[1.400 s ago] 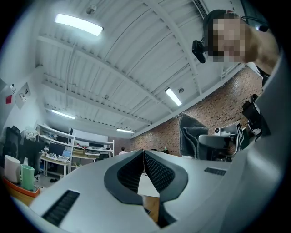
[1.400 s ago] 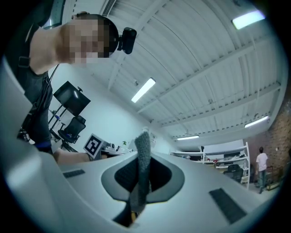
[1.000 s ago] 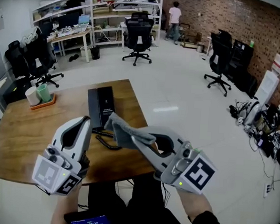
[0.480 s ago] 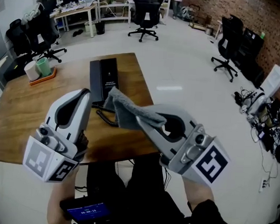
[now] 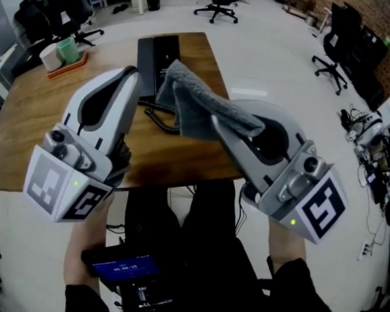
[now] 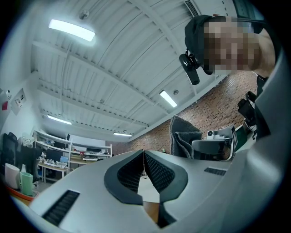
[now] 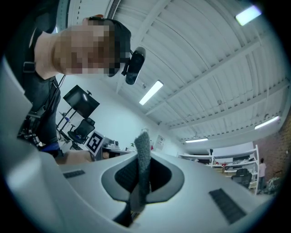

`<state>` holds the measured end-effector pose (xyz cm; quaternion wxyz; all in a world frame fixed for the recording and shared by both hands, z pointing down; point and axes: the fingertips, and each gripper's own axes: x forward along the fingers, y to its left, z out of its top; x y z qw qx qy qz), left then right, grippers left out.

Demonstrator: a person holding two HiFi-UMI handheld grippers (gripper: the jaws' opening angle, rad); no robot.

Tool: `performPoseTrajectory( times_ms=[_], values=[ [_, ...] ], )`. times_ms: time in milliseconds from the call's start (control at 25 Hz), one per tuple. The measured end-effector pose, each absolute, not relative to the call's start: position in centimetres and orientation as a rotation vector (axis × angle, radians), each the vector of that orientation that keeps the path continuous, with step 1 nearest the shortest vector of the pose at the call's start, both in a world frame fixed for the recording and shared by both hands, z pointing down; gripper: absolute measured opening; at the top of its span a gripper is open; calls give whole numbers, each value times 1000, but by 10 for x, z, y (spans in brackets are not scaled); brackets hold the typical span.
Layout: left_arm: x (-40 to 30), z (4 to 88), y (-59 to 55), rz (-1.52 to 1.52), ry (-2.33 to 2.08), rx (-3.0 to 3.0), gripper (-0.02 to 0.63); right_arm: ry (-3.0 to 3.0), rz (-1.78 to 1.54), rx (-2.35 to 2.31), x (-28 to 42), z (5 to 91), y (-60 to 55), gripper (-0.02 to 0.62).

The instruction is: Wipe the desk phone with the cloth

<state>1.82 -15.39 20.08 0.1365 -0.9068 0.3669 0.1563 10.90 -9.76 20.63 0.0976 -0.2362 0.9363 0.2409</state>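
Two tongs: our right tongs (image 5: pixel 217 123) are pinching the cloth (image 5: pixel 195 109), our left tongs (image 5: pixel 130 77) are pressed together. We are aiming to lay it flat on the phone (image 5: pixel 154 56).

Desk phone (image 5: pixel 152 62) lower part hidden behind cloth (image 5: pixel 201 112), coiled cord (image 5: pixel 157 121) partly covered, phone keys too small to tell

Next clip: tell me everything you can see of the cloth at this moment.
The cloth is grey and soft, nubby like microfibre, bunched in loose folds. The right gripper has its jaws shut on one part; in the right gripper view a thin edge stands up between them. The rest drapes off the tips above the desk, near the desk phone.
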Motion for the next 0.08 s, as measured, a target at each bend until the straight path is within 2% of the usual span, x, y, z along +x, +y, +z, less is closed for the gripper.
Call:
performPoseTrajectory(
  times_ms=[80],
  values=[
    [25,195,-158,427,1049,-2601,3,2773,739,-716,112,206,-100,23]
  ],
)
